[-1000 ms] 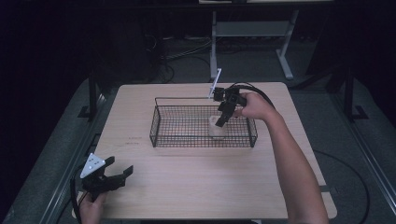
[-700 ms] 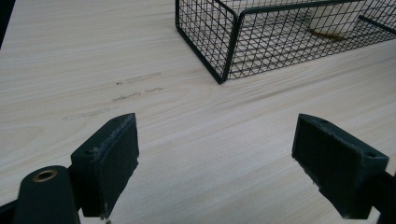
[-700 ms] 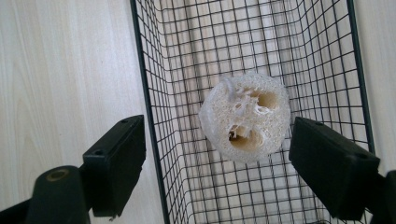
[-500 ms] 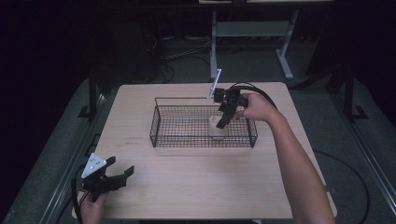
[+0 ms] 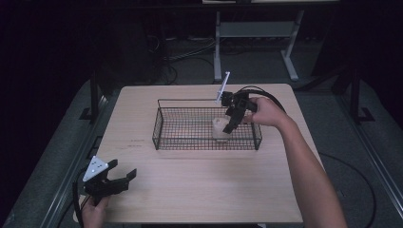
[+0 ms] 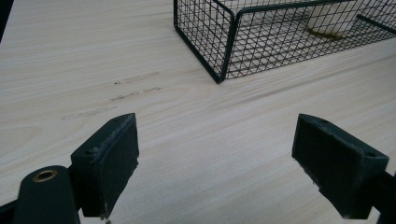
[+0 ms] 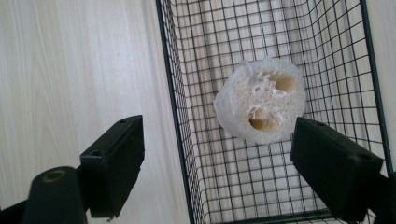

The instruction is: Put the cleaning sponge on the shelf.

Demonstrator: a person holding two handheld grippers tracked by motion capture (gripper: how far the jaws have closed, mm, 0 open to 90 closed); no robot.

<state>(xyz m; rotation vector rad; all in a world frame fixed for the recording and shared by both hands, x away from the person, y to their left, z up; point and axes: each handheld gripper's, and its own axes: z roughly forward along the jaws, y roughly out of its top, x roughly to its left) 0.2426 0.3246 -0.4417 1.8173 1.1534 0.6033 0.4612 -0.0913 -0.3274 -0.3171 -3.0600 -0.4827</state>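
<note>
Right of centre in the high view, the right gripper [image 5: 230,124] hangs over the black wire basket [image 5: 164,124], tilted downward at its right end. Its jaws have just been opening and now stand wide apart, with nothing pressed between the pads. Just below them a pale loofah piece [image 5: 219,129] sits on the basket's mesh floor, near the right end wall. In the right gripper view the loofah [image 7: 261,100] fills the upper middle of the frame, its holed end facing the camera; it lies ahead of the gap between the two black pads, nearer the right one and apart from both. The basket's long wall [image 7: 175,116] runs up the middle of that view, with bare pale wood table [image 7: 70,70] to its left.

At the lower left of the high view, the left gripper [image 5: 121,176] sits low near the table's front edge, well apart from the basket. Its jaws are spread wide over bare wood, gripping nothing. In the left gripper view, the basket corner [image 6: 224,42] shows at the upper middle and the loofah [image 6: 334,18] at the upper right.
</note>
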